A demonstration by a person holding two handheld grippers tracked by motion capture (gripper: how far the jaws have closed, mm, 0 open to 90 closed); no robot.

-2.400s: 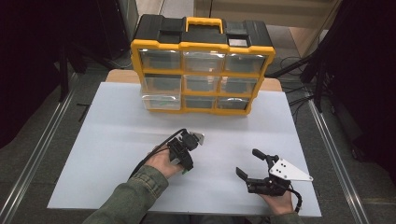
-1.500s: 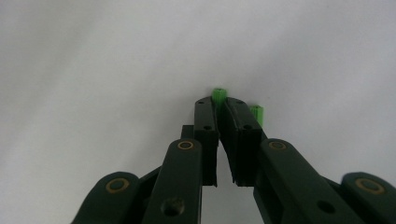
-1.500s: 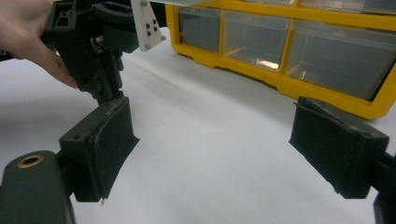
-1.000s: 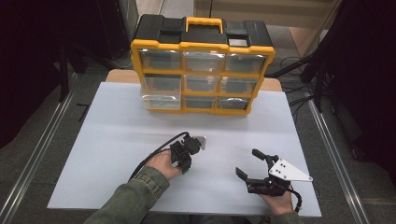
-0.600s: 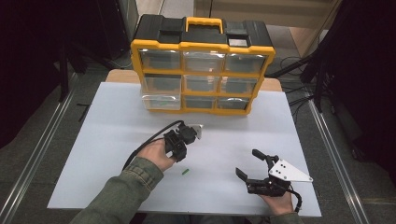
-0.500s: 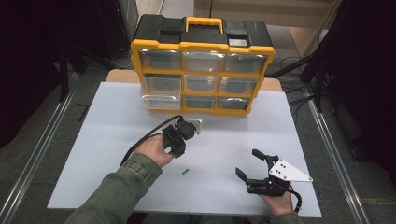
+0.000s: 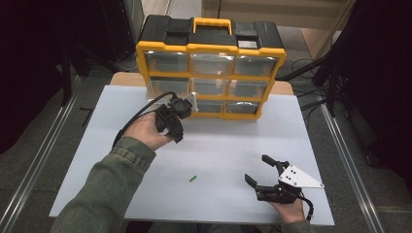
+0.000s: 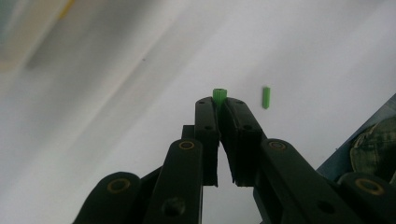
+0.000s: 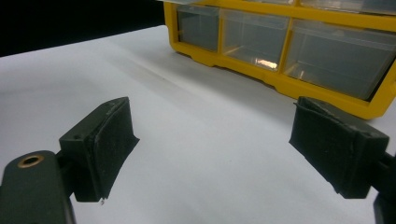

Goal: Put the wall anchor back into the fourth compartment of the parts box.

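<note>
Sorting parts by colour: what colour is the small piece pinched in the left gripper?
Green, clearest in the left gripper view: the small piece sticks out between the left gripper's shut jaws.

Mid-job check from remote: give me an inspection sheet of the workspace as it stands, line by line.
Surface: white table top, flat, mostly bare.
Job's things: yellow and black drawer organizer standing at the far edge, clear drawers all shut; one small green piece pinched at the left gripper's tips; a second green piece lying loose on the table.
Clutter: nothing seen.
Grippers: left gripper shut on the green piece, raised near the organizer's lower left drawers; right gripper open, holding nothing, low at the near right of the table.
Cables: black cable looping from the left gripper over the hand.
Surroundings: dark floor, metal rails on both sides, cables on the floor at right.
</note>
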